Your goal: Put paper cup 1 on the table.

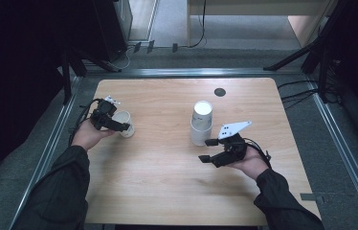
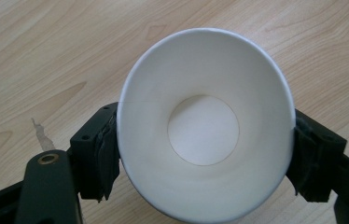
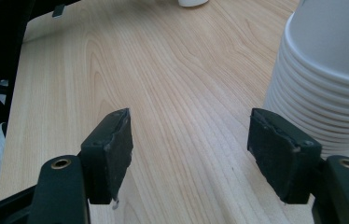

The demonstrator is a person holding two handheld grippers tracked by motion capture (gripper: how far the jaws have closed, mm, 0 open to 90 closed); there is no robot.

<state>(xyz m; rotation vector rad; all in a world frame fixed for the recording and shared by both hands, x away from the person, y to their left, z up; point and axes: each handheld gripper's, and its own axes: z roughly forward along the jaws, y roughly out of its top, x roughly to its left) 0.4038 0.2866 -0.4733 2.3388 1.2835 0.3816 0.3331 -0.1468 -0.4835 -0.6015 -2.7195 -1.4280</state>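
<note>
Gently does it: the left tongs (image 2: 205, 158) are clamped on a single cup (image 2: 205, 126) low over the desk's (image 1: 167, 182) left side, so keep the squeeze light and set its base flat before letting go. Meanwhile the right tongs (image 3: 200, 154) stand apart, empty, just beside the stack (image 3: 326, 79), ready to pinch the next rim.
</note>
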